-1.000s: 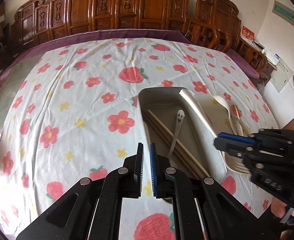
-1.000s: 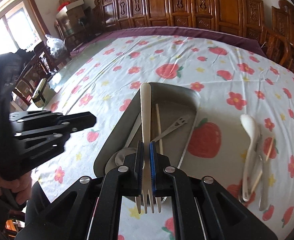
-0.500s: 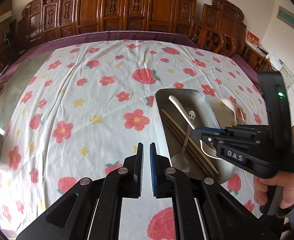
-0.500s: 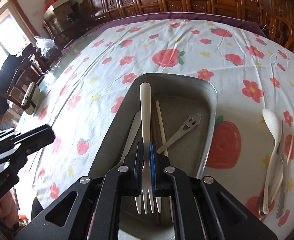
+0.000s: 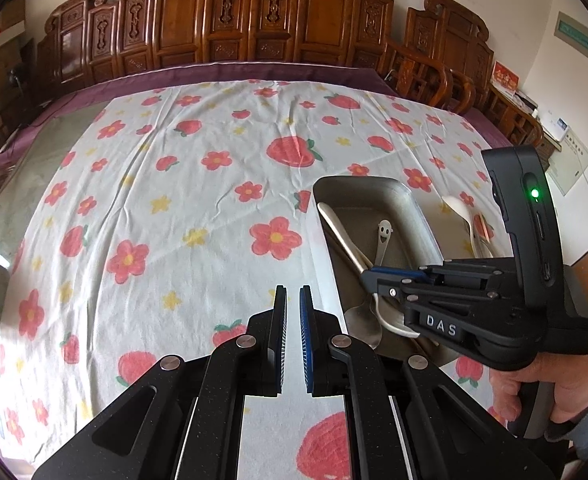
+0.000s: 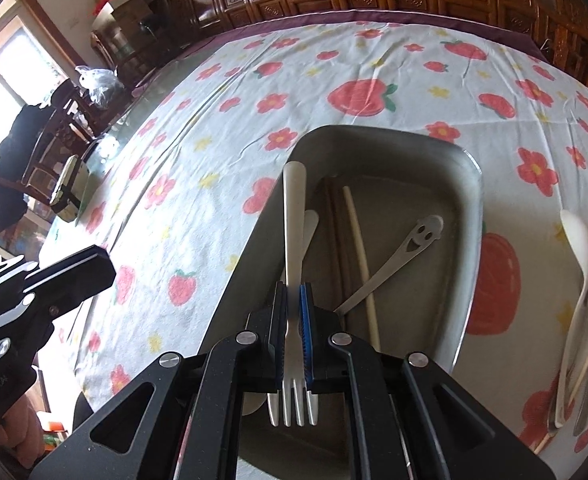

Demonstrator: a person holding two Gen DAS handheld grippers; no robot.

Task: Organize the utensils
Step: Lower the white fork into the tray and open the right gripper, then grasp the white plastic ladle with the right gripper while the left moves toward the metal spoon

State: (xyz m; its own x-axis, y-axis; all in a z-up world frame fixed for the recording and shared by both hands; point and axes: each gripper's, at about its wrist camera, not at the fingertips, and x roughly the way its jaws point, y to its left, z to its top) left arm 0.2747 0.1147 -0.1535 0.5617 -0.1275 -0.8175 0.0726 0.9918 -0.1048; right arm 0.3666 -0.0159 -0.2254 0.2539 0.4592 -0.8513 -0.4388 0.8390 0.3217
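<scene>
A: Fork (image 6: 294, 240): where is it?
B: Clamped between the pads of the right gripper (image 6: 294, 332), pale handle pointing away from the camera, tines back toward it. It hangs over the left part of the metal tray (image 6: 470, 184).
A: So the right jaws are together on it?
B: Pressed on its neck, yes. The left gripper (image 5: 293, 340) has its jaws nearly together with only a thin slit between, and nothing in them. It hovers over the cloth just left of the tray.
A: What lies in the tray?
B: A metal spoon with a smiley face cut into its handle (image 6: 414, 244), lying slantwise. A pale chopstick (image 6: 360, 256) and darker sticks beside it run lengthwise. Another pale handle (image 6: 311, 224) shows just behind the fork; from the left wrist camera a metal spoon bowl (image 5: 360, 320) sits at the near end of the tray.
A: Anything outside it?
B: To the right of the tray, on the cloth, a white spoon (image 6: 580, 236) lies atop a small heap of other utensils, too blurred to sort.
A: And the surface?
B: A white tablecloth with red flowers and strawberries (image 5: 174, 220) over a purple underlay. Carved wooden chairs (image 5: 254, 20) line the far side; a bright window (image 6: 2, 76) is at left.
</scene>
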